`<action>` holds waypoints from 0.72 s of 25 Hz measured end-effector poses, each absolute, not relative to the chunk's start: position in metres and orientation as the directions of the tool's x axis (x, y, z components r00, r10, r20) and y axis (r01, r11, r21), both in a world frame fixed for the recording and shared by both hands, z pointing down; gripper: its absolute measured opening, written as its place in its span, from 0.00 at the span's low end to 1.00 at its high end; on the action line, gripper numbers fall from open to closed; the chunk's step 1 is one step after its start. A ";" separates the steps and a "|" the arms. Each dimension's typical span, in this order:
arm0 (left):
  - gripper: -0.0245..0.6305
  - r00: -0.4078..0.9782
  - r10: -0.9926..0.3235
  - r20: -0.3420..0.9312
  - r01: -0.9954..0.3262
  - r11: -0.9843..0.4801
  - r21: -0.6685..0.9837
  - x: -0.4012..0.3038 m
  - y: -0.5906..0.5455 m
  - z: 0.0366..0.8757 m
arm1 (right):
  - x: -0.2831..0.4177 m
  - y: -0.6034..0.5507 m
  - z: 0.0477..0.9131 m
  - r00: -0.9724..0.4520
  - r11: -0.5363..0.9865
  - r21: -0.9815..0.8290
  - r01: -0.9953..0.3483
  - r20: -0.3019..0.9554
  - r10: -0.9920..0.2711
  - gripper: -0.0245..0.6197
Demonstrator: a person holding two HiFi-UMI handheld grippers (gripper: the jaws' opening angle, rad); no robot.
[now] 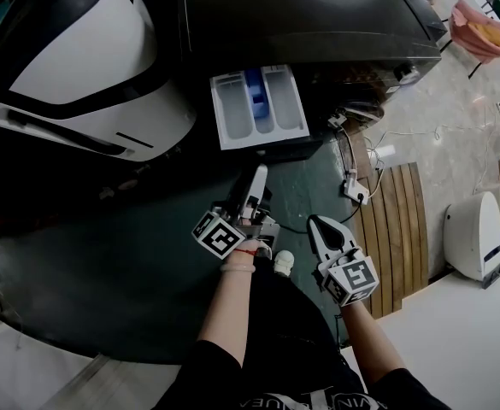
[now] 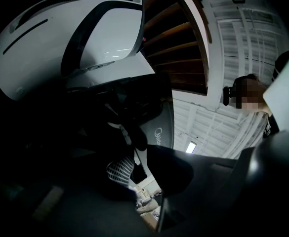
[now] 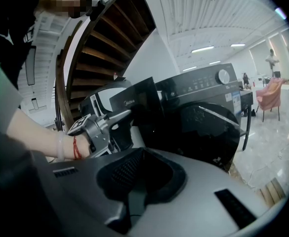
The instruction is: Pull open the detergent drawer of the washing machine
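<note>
The detergent drawer (image 1: 232, 109) is standing pulled out of the washing machine (image 1: 301, 15), a blue insert (image 1: 255, 92) in its middle compartment, the left claw (image 1: 258, 173) hovering narrowly parted and empty just near of it, the right claw (image 1: 317, 224) closed and empty.

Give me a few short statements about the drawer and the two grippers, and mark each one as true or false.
1. The detergent drawer stands pulled out of the washing machine. True.
2. The left gripper grips the drawer's front. False: it is apart from the drawer, with nothing between its jaws.
3. The drawer's middle compartment holds a blue part. True.
4. In the head view, the right gripper is nearer the drawer than the left one. False: the left gripper is nearer.
</note>
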State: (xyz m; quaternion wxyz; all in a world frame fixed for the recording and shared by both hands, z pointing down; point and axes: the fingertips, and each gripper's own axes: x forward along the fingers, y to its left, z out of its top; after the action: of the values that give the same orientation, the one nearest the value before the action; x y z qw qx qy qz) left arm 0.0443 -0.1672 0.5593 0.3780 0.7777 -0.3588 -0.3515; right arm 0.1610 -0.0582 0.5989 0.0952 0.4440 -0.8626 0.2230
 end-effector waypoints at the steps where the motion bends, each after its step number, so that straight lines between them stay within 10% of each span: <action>1: 0.14 0.496 -0.823 -0.277 -0.291 -0.458 0.840 0.044 -0.167 0.559 | 0.162 -0.058 0.599 -0.586 0.505 -0.300 -0.809 0.362 -0.725 0.06; 18: 0.07 0.542 -0.819 -0.188 -0.356 -0.426 0.832 0.038 -0.142 0.575 | 0.159 -0.065 0.587 -0.572 0.489 -0.303 -0.818 0.337 -0.748 0.06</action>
State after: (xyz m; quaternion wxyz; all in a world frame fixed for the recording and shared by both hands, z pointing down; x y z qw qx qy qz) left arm 0.0378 -0.1419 0.5751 0.3851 0.7891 -0.3725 -0.3006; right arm 0.1587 -0.0651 0.5872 0.0802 0.4555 -0.8592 0.2190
